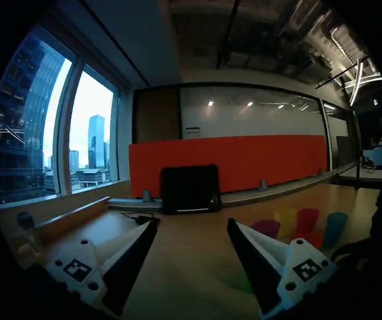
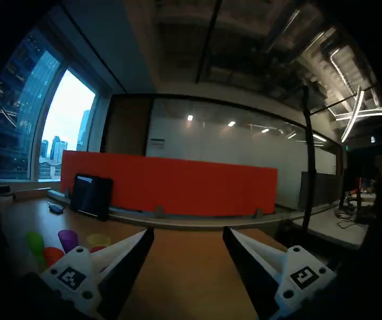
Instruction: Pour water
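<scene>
Several coloured plastic cups stand on the wooden table. In the left gripper view a purple cup (image 1: 266, 228), a yellow cup (image 1: 285, 221), a red cup (image 1: 307, 220) and a blue cup (image 1: 335, 228) cluster at the right, just beyond the right finger of my left gripper (image 1: 192, 230). That gripper is open with nothing between its fingers. In the right gripper view a green cup (image 2: 34, 242), an orange cup (image 2: 53, 255), the purple cup (image 2: 68, 239) and the yellow cup (image 2: 98, 240) sit at the lower left, beside my right gripper (image 2: 188, 234), which is open and holds nothing.
A black tablet (image 1: 190, 189) leans upright at the table's far edge before an orange divider (image 1: 233, 160). A dark cable and plug (image 1: 143, 218) lie near it. Large windows (image 1: 52, 138) run along the left. Another desk (image 2: 340, 224) stands at the right.
</scene>
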Motion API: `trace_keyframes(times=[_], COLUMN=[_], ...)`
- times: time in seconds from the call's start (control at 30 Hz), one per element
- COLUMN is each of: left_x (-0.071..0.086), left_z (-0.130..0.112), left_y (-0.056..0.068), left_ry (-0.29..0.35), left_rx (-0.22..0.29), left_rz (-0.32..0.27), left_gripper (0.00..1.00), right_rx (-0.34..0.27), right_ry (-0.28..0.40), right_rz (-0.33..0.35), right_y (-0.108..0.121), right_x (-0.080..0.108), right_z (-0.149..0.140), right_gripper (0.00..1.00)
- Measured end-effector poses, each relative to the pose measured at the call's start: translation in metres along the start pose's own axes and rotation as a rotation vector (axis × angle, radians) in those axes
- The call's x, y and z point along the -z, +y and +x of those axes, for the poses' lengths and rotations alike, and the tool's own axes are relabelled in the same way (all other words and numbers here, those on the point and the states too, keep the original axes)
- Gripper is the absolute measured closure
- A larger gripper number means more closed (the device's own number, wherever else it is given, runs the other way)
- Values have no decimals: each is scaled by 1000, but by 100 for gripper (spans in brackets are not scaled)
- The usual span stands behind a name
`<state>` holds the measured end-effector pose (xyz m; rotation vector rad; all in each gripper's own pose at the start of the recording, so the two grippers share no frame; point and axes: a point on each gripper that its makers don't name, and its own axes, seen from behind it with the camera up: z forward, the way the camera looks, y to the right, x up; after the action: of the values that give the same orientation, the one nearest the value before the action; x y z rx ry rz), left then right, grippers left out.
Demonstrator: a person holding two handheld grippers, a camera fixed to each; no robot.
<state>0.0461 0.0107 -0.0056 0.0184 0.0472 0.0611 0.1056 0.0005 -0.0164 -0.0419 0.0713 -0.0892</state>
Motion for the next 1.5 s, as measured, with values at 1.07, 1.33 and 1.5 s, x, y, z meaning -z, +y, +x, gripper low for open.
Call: trace_keyframes(times=[1.07, 1.33, 1.5], left_x=[-1, -3, -4], left_z=[-43, -46, -47], left_y=[-14, -11, -11], left_ry=[-31, -45, -45], left_rx=[63, 62, 62], left_rz=[6, -3, -3], left_gripper=[2, 3, 3], right_rx=[23, 25, 26], right_ry=[-8, -8, -7], right_rz=[-9, -4, -3], right_y=[-3, -6, -6], right_x=[2, 1, 2], right_z=[6, 4, 5], right_gripper=[0, 0, 0])
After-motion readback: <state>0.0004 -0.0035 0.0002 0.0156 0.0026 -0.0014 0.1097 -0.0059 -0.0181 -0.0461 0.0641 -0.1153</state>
